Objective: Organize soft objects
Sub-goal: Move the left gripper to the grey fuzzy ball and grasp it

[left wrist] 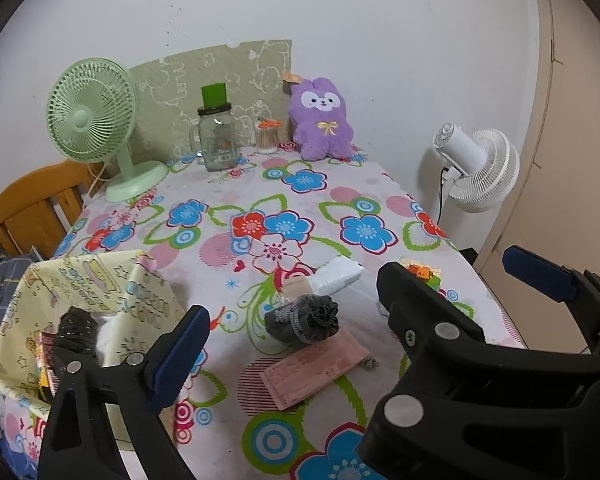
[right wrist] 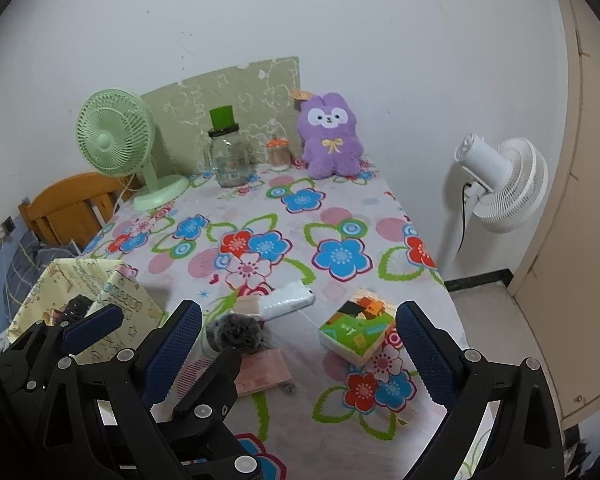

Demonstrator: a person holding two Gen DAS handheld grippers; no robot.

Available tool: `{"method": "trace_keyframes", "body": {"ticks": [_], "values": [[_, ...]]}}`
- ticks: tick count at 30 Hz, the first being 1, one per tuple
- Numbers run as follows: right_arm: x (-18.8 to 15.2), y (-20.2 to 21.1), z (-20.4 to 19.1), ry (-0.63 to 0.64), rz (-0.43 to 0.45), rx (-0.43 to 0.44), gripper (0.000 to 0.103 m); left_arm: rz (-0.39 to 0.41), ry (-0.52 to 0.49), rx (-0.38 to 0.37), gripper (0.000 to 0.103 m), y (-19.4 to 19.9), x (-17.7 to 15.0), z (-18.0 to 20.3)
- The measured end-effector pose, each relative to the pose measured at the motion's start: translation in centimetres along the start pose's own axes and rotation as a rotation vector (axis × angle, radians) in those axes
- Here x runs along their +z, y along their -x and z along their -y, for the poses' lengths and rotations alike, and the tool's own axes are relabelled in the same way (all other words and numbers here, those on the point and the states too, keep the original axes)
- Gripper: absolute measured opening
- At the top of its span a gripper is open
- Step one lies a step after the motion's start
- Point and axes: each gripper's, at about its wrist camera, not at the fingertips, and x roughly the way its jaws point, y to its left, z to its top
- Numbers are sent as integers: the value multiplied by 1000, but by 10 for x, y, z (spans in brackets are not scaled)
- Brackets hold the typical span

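Left wrist view looks down a table (left wrist: 220,192) under a flowered cloth, with the left gripper (left wrist: 288,304) low over its near edge, jaws standing wide apart and nothing between the pads. Just past them lies a rolled grey sock (left wrist: 304,320), partly on a pink paper slip (left wrist: 316,372), with a white packet (left wrist: 338,274) just behind. At the near left corner stands a yellow fabric bin (left wrist: 100,288) holding a dark bundle. From the right wrist view the right gripper (right wrist: 298,340) also hangs spread open, empty, near a colourful tissue box (right wrist: 356,330). A purple plush toy (right wrist: 330,142) sits upright at the far edge against the wall.
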Motion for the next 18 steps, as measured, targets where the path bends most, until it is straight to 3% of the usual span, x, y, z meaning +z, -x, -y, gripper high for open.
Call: {"method": "trace_keyframes", "body": {"ticks": [7,12,18], "values": [[-4,-15,9,-12,-30,-14,99,-24,0,-4,86,-17,-1,4],[-9,-28,16,-30,-59,-24,99,-63,2,-26,74,-31,-4,7],[-13,-43,21,-45,-91,-45,99,-95,0,-5,72,-47,-6,9]]}}
